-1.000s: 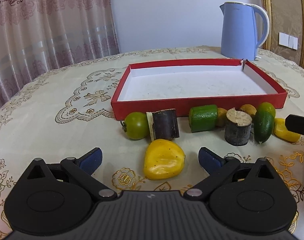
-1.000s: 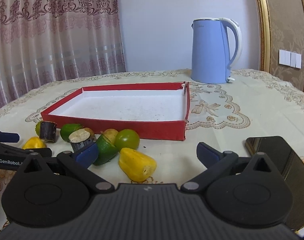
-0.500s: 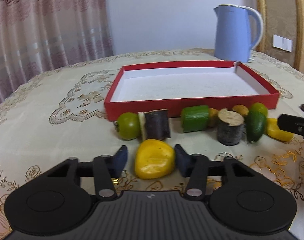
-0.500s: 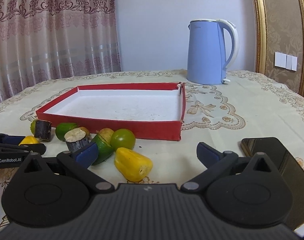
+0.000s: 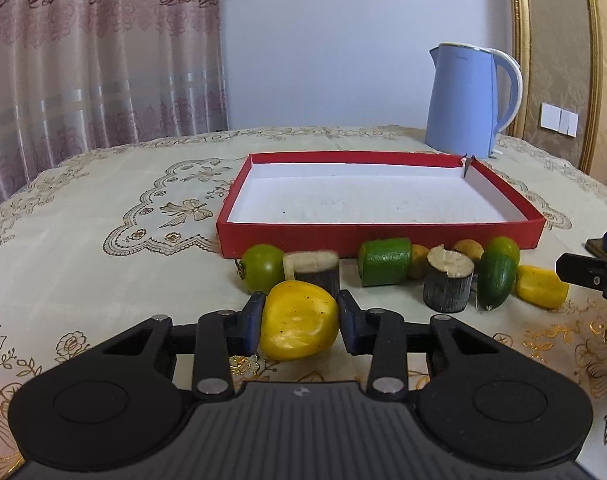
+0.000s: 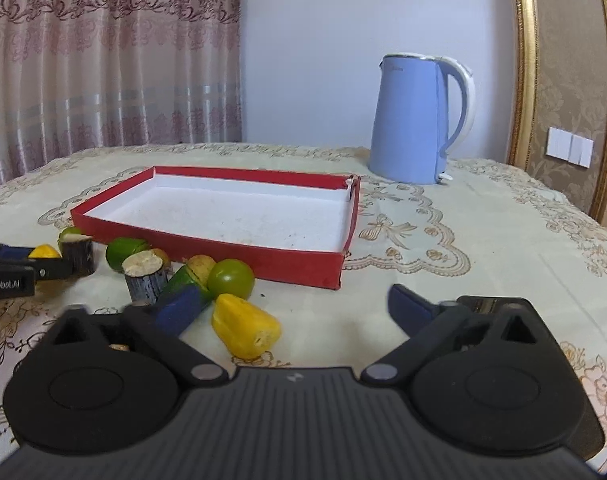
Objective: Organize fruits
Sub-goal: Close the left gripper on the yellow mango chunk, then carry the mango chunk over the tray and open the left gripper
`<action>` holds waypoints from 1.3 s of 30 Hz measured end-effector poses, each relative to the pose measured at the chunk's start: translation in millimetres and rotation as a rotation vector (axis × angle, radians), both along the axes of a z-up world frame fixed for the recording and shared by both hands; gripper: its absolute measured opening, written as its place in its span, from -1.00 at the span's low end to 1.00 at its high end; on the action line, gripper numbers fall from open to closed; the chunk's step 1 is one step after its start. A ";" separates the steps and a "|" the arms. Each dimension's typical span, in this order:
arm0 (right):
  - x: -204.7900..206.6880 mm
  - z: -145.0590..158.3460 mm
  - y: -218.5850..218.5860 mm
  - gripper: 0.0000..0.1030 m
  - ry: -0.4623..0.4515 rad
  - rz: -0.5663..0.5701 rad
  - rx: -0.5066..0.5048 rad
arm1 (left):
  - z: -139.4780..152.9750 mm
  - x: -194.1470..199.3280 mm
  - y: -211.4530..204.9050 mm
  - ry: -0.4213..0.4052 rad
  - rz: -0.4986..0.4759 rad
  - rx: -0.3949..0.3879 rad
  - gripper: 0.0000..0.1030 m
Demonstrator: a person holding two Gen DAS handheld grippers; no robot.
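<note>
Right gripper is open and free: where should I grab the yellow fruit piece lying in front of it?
Take the yellow fruit piece across its thick middle, coming from above. It lies on its side, cut end facing right; the right gripper, with jaws wide open, should straddle its rounded flanks.

Left hand-held gripper (image 5: 299,322) clamped on yellow fruit (image 5: 298,321) — red tray (image 5: 379,237) beyond, blue kettle (image 5: 463,100) behind

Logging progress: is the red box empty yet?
Empty: the box shows only its bare white floor; all fruit lies outside.
</note>
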State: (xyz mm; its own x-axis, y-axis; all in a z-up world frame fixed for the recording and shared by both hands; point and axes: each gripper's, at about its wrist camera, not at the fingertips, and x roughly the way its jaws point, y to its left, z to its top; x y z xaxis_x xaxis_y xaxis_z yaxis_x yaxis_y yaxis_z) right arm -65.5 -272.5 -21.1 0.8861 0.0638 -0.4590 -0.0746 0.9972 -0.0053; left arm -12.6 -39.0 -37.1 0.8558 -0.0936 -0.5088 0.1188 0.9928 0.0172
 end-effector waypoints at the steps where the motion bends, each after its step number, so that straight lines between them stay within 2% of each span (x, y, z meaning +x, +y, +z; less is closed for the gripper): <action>1: 1.1 0.0 -1.5 0.58 0.010 0.006 0.003 | 1.4 0.2 -0.3 0.000 -0.002 -0.002 -0.28; 2: 2.6 -0.6 -2.9 0.51 0.021 0.015 0.009 | 2.7 -0.5 -1.0 -0.005 -0.001 0.000 -0.28; 4: 6.5 -3.4 -3.6 0.21 0.046 0.035 0.015 | 5.9 -1.7 -3.4 -0.021 0.002 0.019 -0.28; 7: 11.5 -8.5 0.7 -0.06 0.084 0.086 0.024 | 10.6 -3.7 -5.9 -0.043 -0.005 0.032 -0.28; 10: 16.2 -13.2 8.3 -0.20 0.111 0.133 0.027 | 12.2 -3.4 -7.0 -0.048 -0.008 0.034 -0.28; 17: 21.4 -19.2 13.3 -0.27 0.125 0.150 0.013 | 17.2 0.2 -7.4 -0.046 -0.006 0.036 -0.28; 20: 18.1 -16.9 9.6 -0.35 0.116 0.144 0.039 | 22.0 4.1 -8.4 -0.052 -0.009 0.039 -0.28; 25: 15.0 -14.9 7.6 -0.39 0.113 0.137 0.049 | 30.3 20.3 -16.3 -0.067 0.006 0.079 -0.28; 33: 11.9 -15.1 3.9 -0.39 0.110 0.126 0.081 | 43.5 82.9 -41.8 -0.069 0.027 0.170 -0.28; 39: 11.6 -15.3 1.0 -0.39 0.113 0.115 0.105 | 34.6 130.0 -64.9 -0.028 0.044 0.247 -0.28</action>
State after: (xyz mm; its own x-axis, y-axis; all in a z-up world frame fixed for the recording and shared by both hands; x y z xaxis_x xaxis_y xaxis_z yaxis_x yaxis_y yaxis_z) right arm -53.9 -271.5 -36.3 0.8133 0.2146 -0.5409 -0.1826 0.9767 0.1130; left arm 117.5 -103.8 -2.4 0.8703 0.0682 -0.4878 0.0720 0.9621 0.2631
